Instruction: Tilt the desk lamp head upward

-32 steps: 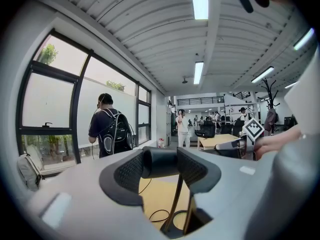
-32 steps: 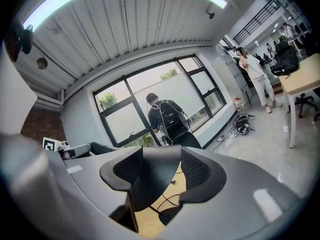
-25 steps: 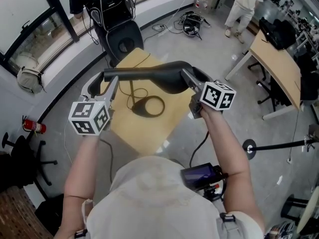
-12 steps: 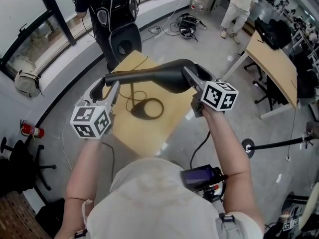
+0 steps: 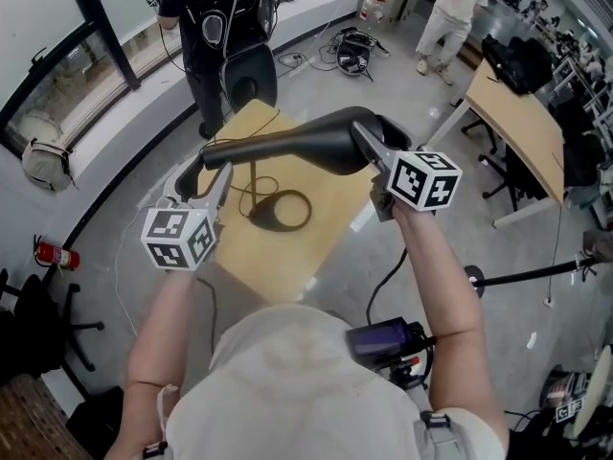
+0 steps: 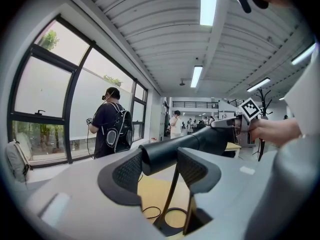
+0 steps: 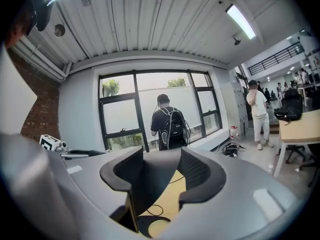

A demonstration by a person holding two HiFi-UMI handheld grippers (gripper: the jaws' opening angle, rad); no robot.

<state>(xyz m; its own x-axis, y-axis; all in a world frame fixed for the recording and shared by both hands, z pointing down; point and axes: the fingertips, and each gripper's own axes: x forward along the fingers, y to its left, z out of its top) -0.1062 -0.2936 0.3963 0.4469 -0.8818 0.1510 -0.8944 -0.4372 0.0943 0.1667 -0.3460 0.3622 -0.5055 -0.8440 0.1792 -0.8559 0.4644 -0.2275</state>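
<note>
A black desk lamp stands on a small wooden table [image 5: 287, 252]. Its ring base [image 5: 279, 210] lies flat, and a thin stem [image 6: 173, 189] rises to the long lamp head [image 5: 287, 144]. My left gripper [image 5: 213, 159] is shut on the narrow left end of the lamp head [image 6: 200, 139], its ribbed pads [image 6: 131, 171] pressing both sides. My right gripper [image 5: 370, 153] is shut on the wider right end [image 7: 150, 184], which fills the gap between its jaws [image 7: 155, 176]. The head slopes up toward the right gripper.
A person in black with a backpack [image 5: 215, 12] stands just beyond the table, beside a black chair [image 5: 251, 77]. A longer desk [image 5: 522, 123] is at the right, with a person in white [image 5: 445, 12] further off. Cables [image 5: 356, 48] lie on the floor.
The right end of the lamp head has risen a little with my right gripper. The person in black has stepped closer behind the table.
</note>
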